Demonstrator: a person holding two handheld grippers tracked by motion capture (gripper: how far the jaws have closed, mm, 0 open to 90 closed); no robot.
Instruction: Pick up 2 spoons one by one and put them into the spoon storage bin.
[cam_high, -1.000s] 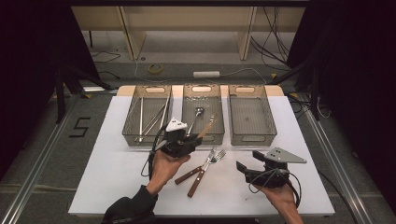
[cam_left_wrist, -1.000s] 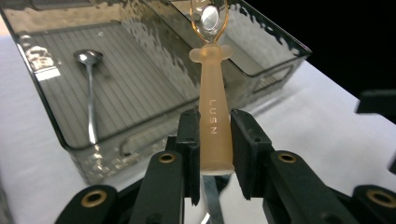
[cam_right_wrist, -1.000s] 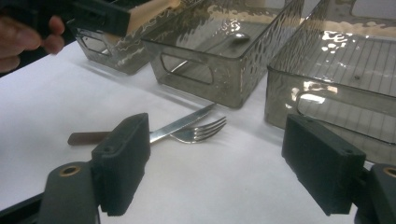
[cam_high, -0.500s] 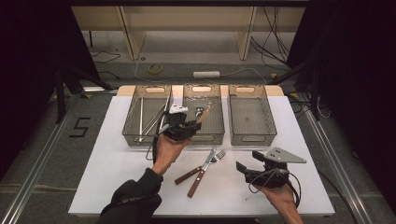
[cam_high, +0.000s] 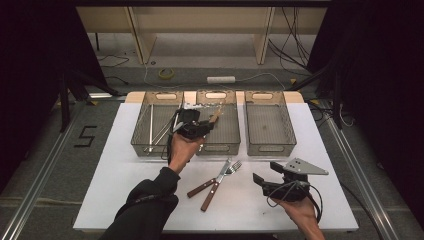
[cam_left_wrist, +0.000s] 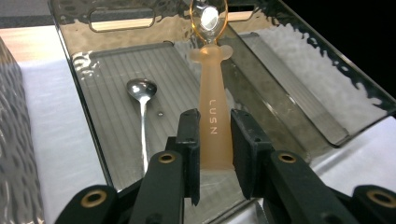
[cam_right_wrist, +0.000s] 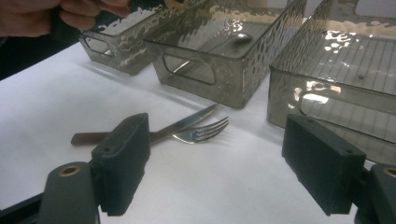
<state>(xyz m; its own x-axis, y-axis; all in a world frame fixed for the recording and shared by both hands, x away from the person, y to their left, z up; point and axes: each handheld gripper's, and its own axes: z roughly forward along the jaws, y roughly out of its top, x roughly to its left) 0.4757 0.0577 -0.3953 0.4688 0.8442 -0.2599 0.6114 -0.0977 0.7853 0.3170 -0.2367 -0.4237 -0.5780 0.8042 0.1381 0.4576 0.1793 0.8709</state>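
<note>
Left hand-held gripper (cam_left_wrist: 214, 140): jaws clenched on the handle of an orange-handled spoon (cam_left_wrist: 213, 107), pads pressing both sides low on the handle; the metal bowl points away, toward the top of the left gripper view.
Change: a second ago this gripper was just above the knife and fork near the middle of the high view; it now sits higher in the frame (cam_high: 192, 127), over the near end of the middle bin (cam_high: 216, 147).
Spoon's place: in the air above the middle bin, handle end near the front wall, not yet lying on the floor of the bin.
Middle bin contents: one all-metal spoon (cam_left_wrist: 143, 105) already lies on the ribbed floor, left of the held one.
Meaning: the carry looks almost done; lowering and letting go inside this bin is the likely next step.
Right hand-held gripper (cam_right_wrist: 229, 163): jaws released and wide apart, nothing between them, resting at the lower right of the high view (cam_high: 280, 185), in the same place as before.
Left on the tabletop (cam_high: 125, 200): a knife (cam_high: 214, 186) and a fork (cam_high: 220, 176), crossed, centre of the high view.
Other bins: left bin (cam_high: 155, 125) holds thin sticks; right bin (cam_high: 267, 125) looks bare.
</note>
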